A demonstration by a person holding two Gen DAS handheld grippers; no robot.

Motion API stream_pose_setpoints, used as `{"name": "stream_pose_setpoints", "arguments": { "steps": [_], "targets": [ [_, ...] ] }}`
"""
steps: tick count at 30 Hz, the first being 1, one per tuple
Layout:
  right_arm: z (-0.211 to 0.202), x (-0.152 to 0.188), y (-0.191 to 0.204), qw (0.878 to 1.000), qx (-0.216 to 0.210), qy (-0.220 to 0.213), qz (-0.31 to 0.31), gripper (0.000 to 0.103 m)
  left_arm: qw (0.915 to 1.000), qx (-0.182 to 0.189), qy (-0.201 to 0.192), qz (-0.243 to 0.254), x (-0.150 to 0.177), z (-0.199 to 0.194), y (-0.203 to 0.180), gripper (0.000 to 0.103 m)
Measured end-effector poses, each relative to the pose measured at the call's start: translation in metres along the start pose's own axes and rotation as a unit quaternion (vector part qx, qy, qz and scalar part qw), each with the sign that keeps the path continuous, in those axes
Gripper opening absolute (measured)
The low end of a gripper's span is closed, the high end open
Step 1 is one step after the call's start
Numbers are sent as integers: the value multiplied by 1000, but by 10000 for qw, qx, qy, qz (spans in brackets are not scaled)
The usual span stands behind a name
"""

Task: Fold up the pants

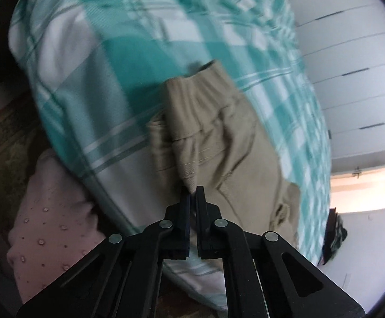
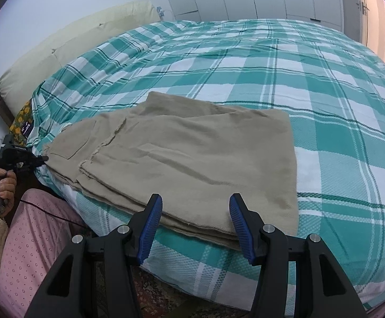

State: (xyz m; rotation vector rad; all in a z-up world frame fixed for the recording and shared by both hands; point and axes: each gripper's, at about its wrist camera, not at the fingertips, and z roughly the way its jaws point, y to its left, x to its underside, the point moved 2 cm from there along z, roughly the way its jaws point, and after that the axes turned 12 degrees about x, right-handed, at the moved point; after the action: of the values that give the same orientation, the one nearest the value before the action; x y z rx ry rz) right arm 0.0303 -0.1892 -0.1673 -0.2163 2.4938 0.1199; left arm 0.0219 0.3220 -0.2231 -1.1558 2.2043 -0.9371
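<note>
Right wrist view: folded beige cotton pants (image 2: 192, 156) lie on a teal-and-white plaid bedspread (image 2: 311, 79); the right gripper (image 2: 195, 221) hovers at 6 o'clock, jaws spread. At 9 o'clock the left gripper (image 1: 193, 194) pinches the pants' corner

pants (image 2: 192, 159) | beige, folded flat | near bed edge, waistband corner pinched

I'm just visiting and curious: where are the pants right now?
The tan pants lie partly folded on the green plaid bedspread, near the bed's front edge; the left gripper pinches one corner at their left end.
</note>
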Motion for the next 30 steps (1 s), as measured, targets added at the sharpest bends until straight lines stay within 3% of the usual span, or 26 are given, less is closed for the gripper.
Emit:
{"name": "stream_pose_setpoints", "arguments": {
  "steps": [2,4,5,6,7,10,16,17,19,20,21,30],
  "targets": [
    [0,0,1,10000,-14,5,-4,53,9999,111,12,74,1,-7,-6,10],
    [-3,1,0,10000,-14,-52,-15,53,9993,320,-163,93,1,-25,-11,30],
    [-3,1,-1,10000,-11,-59,-8,53,9989,372,-270,70,1,-32,-10,55],
    [-3,2,-2,10000,-14,-55,10,53,9982,361,-477,19,-2,-41,-9,68],
    [-2,2,-3,10000,-20,-33,43,53,9977,331,-599,-8,-5,-45,-8,68],
    [4,3,-4,9999,-54,62,135,53,9981,279,-542,-107,-11,-37,-2,68],
    [4,6,3,10000,-44,41,-65,53,9998,79,-165,65,-11,16,-5,66],
    [4,7,3,10000,-35,43,-73,53,9999,-4,-163,53,-11,19,-5,60],
    [3,8,2,10000,-15,51,-67,53,9996,-146,-243,16,-9,19,-4,26],
    [3,8,0,10000,-1,47,-56,53,9995,-135,-282,20,-8,16,-5,14],
    [2,8,0,10000,17,35,-43,53,9995,-49,-324,13,-7,13,-5,11],
    [3,7,-2,10000,27,4,28,53,9981,-115,-471,376,-2,1,-26,9]
  ]
}}
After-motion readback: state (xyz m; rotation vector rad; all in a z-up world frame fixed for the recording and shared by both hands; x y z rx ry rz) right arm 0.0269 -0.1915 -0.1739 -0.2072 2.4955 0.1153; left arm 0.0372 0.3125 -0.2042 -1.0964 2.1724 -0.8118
